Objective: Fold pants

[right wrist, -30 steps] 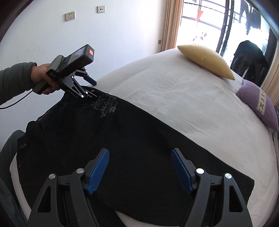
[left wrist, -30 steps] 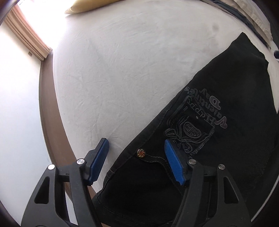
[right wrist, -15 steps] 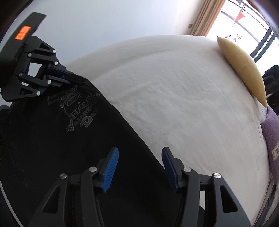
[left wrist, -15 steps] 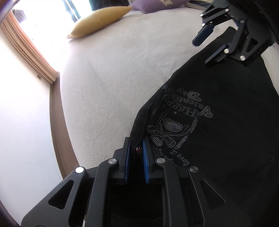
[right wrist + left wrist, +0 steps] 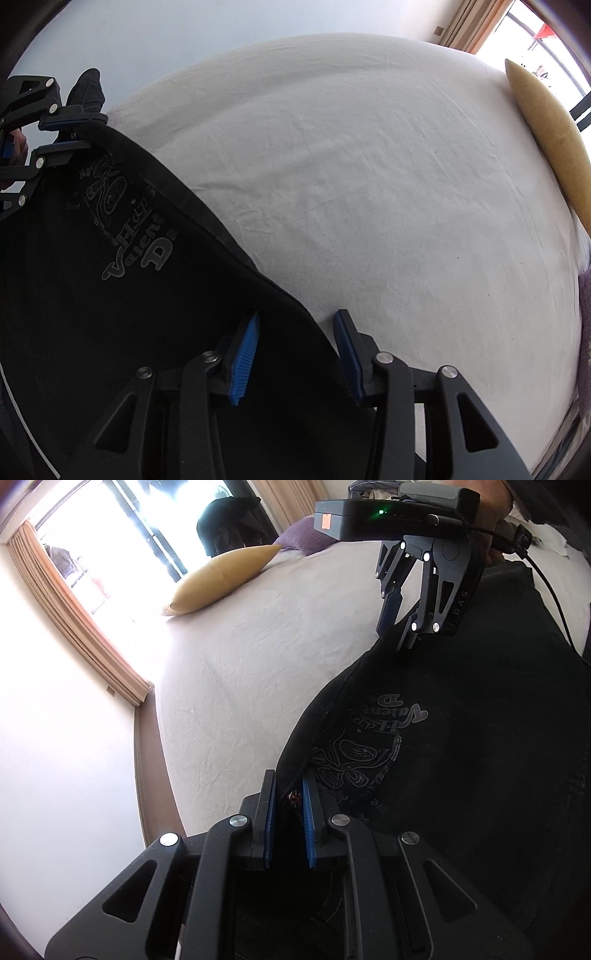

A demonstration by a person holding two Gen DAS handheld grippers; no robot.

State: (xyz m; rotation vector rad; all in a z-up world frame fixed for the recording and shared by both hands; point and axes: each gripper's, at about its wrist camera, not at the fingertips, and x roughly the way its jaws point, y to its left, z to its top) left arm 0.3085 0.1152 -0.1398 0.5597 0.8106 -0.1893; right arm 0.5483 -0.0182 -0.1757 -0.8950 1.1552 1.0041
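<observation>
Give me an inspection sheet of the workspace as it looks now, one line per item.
Surface: bed with a wrinkled white sheet.
Job's things: black pants spread on the bed, printed design facing up.
Clutter: yellow pillow and purple pillow at the far end.
Grippers: left gripper shut on the pants' edge by a metal button; right gripper closing astride the pants' edge, fingers not yet pressing.
Cables: black cable trailing from the right gripper.
Surroundings: bright window, beige curtains, white wall.
</observation>
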